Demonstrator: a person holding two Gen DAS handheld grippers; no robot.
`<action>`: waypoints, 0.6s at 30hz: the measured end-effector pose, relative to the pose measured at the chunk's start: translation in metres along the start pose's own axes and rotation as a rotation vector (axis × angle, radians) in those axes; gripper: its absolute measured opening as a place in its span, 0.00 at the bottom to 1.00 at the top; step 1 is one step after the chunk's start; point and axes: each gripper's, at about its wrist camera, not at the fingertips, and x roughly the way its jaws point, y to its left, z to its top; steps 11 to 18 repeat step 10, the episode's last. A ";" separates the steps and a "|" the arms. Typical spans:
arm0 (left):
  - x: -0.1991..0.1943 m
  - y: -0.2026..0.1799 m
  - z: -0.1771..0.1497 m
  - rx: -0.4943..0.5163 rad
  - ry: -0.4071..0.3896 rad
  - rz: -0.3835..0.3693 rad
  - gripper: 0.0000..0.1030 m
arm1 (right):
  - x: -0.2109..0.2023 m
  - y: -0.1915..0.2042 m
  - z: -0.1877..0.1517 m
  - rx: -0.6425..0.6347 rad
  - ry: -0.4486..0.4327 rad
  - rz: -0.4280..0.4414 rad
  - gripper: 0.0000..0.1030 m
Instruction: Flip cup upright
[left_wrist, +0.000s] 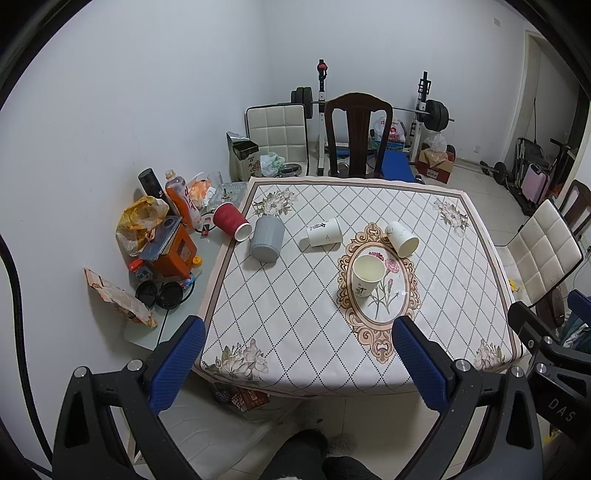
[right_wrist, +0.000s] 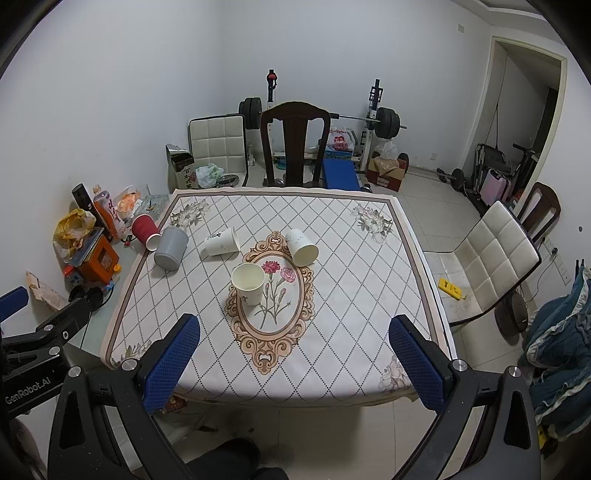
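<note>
left claw (left_wrist: 299, 354) | black frame | blue textured pads | silver screws

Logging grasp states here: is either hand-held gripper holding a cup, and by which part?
Nothing is held. The left hand-held gripper and right hand-held gripper are open, short of the cups.

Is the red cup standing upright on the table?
No, the red cup lies on its side at the table's left edge, its mouth facing forward.

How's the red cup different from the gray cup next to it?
The red cup lies on its side, while the gray cup stands upside down on its rim. The red cup shows its white inside; the gray cup's opening is hidden. The red cup is at the table's left edge, the gray cup further in. Both need flipping.
</note>
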 end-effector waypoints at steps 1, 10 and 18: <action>0.000 0.000 0.000 0.001 0.000 0.000 1.00 | -0.001 0.000 -0.001 0.000 0.000 0.000 1.00; -0.003 0.004 0.000 -0.005 0.000 -0.005 1.00 | -0.001 -0.001 -0.001 -0.001 0.001 0.003 1.00; -0.003 0.004 0.000 -0.005 0.000 -0.005 1.00 | -0.001 -0.001 -0.001 -0.001 0.001 0.003 1.00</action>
